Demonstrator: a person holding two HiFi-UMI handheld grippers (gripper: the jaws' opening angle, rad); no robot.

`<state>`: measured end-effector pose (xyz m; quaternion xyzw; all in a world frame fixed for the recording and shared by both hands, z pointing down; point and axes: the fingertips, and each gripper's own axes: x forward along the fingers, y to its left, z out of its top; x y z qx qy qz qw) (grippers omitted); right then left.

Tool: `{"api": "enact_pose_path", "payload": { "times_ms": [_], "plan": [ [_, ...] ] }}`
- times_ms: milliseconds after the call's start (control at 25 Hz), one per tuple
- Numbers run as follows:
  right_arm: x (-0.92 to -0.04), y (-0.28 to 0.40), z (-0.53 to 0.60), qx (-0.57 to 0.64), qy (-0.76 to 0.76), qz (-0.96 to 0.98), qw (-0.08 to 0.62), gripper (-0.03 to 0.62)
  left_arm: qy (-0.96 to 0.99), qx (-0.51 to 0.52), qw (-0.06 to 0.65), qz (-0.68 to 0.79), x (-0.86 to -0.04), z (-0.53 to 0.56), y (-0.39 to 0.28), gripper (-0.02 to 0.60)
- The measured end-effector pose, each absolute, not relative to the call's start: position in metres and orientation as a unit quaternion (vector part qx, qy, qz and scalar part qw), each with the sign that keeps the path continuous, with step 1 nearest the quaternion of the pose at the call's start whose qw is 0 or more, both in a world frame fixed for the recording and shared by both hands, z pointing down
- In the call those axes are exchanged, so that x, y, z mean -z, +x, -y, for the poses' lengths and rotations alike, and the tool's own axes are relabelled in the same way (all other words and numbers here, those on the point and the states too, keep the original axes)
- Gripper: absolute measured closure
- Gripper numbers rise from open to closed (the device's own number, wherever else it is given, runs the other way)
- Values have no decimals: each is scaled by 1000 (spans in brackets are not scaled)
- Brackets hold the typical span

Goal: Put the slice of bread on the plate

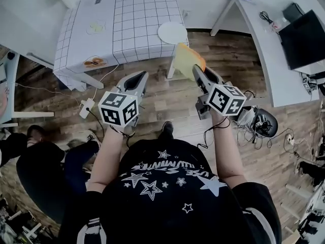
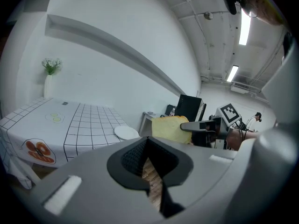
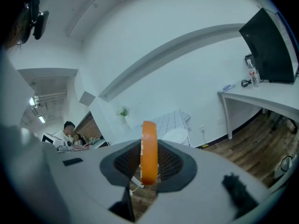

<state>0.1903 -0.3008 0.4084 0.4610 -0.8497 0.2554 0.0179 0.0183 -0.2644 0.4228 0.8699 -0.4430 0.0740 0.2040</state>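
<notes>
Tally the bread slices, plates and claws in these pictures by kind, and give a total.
slice of bread: 1
plate: 1
claws: 2 (left claw, right claw)
Total: 4

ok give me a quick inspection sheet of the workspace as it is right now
surface: table under a grid cloth
job's things: slice of bread off the table, upright in the right gripper; plate empty, at the table's near corner
clutter: vase of flowers at the table's far edge
grippers: right gripper jaws shut on the slice of bread; left gripper jaws together, empty
cables: power strip and leads on the wooden floor
surroundings: desk with monitor at right; people seated at left
</notes>
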Motion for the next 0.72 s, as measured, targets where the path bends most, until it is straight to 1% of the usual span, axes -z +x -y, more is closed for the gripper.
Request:
{"api": "enact_pose_path", "payload": {
  "times_ms": [240, 440, 720],
  "plan": [
    [-410, 200, 357, -252, 459, 851, 37, 499, 858, -71, 208, 464, -415, 311, 23, 572],
    [-414, 191, 363, -264, 436, 860, 29, 499, 856, -78, 211, 465, -419, 309, 31, 572],
    [-428, 172, 375, -269, 432, 859, 53, 499, 856, -85, 226, 456, -433, 329, 24, 572]
  ]
}}
